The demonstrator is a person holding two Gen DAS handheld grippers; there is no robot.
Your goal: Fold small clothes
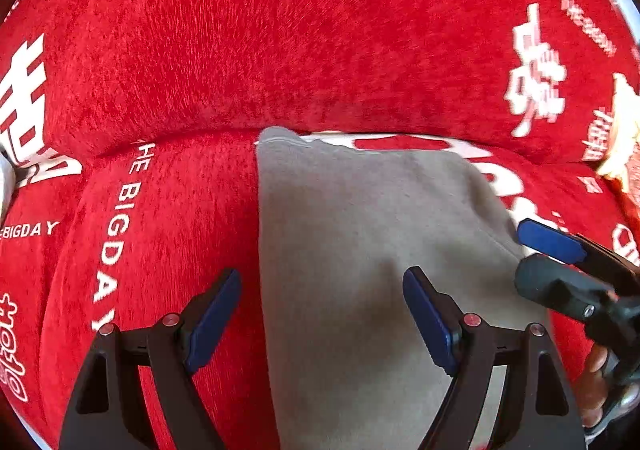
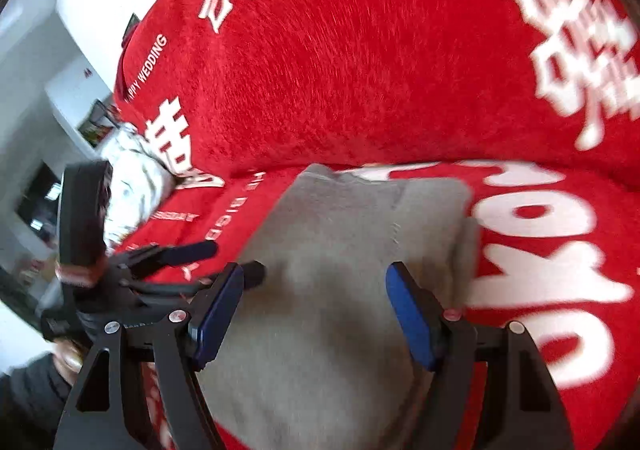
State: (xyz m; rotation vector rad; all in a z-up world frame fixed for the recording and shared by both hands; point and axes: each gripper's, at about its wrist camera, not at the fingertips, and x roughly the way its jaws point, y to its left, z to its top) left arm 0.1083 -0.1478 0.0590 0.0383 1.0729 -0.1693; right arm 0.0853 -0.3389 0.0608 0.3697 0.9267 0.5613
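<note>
A grey garment [image 1: 372, 242] lies folded into a long strip on the red sofa seat; it also shows in the right wrist view [image 2: 352, 250]. My left gripper [image 1: 320, 314] is open and empty above the garment's left edge near its front end. My right gripper [image 2: 314, 314] is open and empty above the garment's near part. The right gripper shows in the left wrist view [image 1: 560, 262] at the garment's right edge. The left gripper shows in the right wrist view [image 2: 224, 262] at the garment's left edge.
The red sofa cover [image 1: 280, 30] with white lettering spans seat and backrest. A crumpled light cloth [image 2: 132, 174] lies at the left end of the sofa. A yellowish object [image 1: 624, 138] sits at the far right. White furniture [image 2: 48, 50] stands beyond the sofa.
</note>
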